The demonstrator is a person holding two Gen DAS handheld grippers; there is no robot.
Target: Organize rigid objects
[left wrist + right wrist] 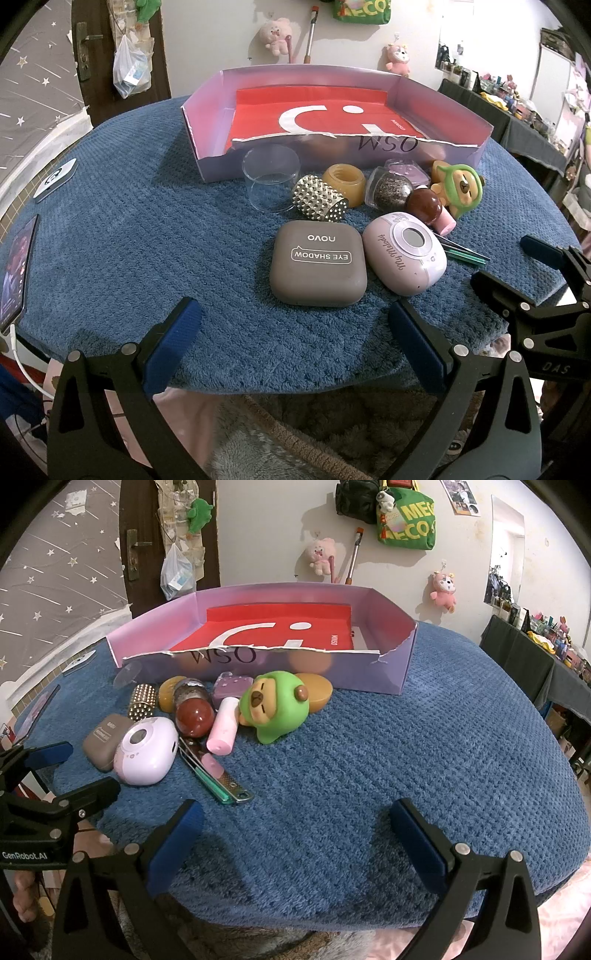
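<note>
A cluster of small items, grey eyeshadow case (318, 263), lilac camera-shaped case (404, 254) and green-hooded bear figure (273, 705), lies on the blue towel (406, 757) just before the torn lilac box (391, 672). The figure partly hides an amber lid. Left gripper (295, 343) and right gripper (295, 840) hover spread wide, empty. Plush toys hang on the wall behind

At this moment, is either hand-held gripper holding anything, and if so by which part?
Nothing is held. The left hand-held gripper and the right hand-held gripper are both open above the blue towel, with no object between their fingers.
</note>
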